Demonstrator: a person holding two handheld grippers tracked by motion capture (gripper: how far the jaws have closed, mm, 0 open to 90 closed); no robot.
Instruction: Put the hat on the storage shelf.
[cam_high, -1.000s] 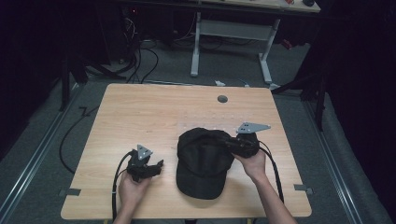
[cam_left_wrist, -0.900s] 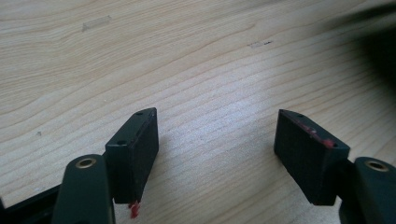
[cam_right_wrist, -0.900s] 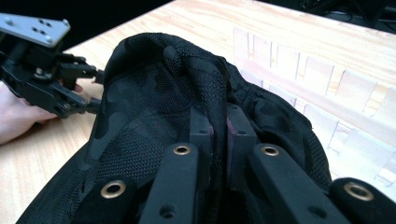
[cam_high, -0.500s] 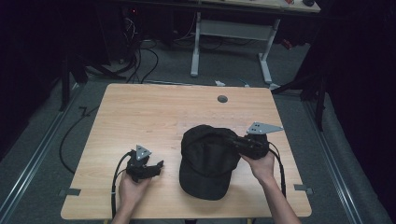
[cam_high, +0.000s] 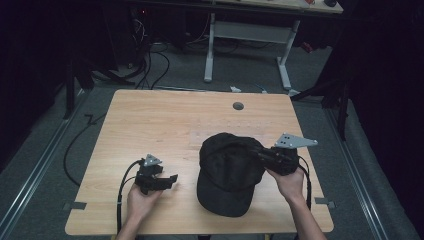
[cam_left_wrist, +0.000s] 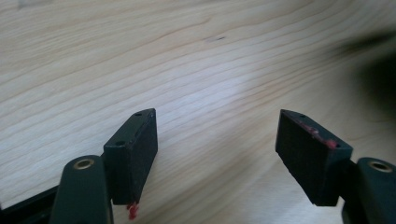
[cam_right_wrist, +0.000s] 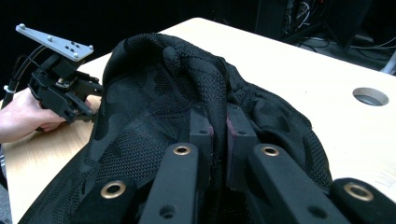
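- Right gripper (cam_high: 261, 156) pinches a fold of the black cap (cam_high: 227, 172); in the right gripper view its jaws press together on a ridge of mesh fabric (cam_right_wrist: 212, 93).
- Since a second ago this gripper has drawn outward toward the table's (cam_high: 165, 120) right edge, and the cap has slid and turned with it, probably a repositioning drag.
- Cap lies at the table's near right, brim toward the person.
- Right hand (cam_high: 287, 182) reaches in from below, gripper pointing leftward into the crown.
- Left gripper (cam_high: 170, 179) rests unmoved on the wood beside the cap, jaws spread and empty, cradled by the left hand (cam_high: 140, 200).
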